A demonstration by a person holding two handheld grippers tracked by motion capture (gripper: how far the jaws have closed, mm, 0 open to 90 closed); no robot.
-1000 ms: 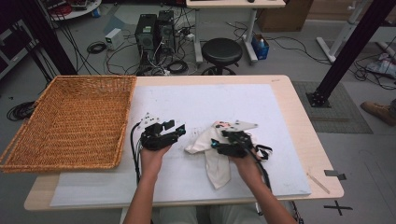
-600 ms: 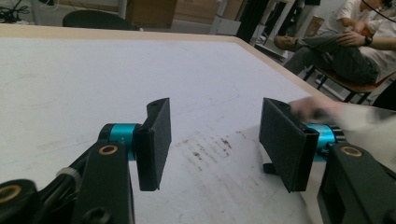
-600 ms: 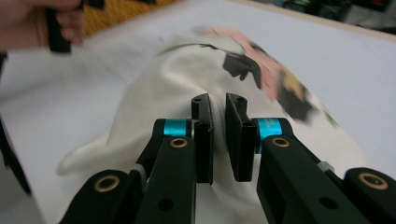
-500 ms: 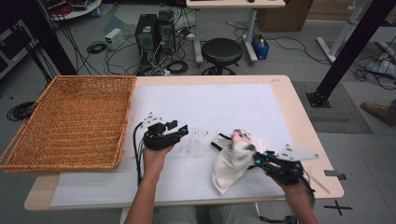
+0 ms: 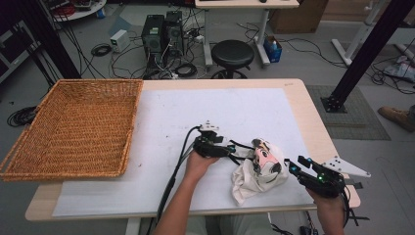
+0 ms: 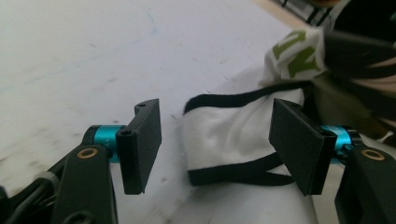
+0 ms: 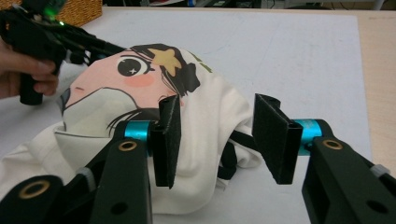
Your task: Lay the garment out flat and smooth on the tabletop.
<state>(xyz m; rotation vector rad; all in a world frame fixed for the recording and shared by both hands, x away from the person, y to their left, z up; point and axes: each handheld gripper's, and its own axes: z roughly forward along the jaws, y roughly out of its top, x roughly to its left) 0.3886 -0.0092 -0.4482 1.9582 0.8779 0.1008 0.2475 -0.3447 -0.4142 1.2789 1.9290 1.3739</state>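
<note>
Working a crumpled white printed garment (image 5: 262, 169) at the table's (image 5: 298, 105) near right, we bring the left hand-held gripper (image 5: 234, 152) to its black-trimmed edge, jaws just widened, open around the hem. Our right hand-held gripper (image 5: 292, 166), jaws just parted, stands open beside it. A wicker basket (image 5: 73, 127) waits left; cables and a stool (image 5: 232, 54) crowd the floor.

From the high view we look forward and down over the whole table (image 5: 303, 105), from above its near edge. In the left gripper view we sit low and close, facing right onto the white printed cloth (image 6: 224, 135). In the right gripper view we face left, equally close. All three views share that cloth (image 7: 140, 93) (image 5: 262, 169).
</note>
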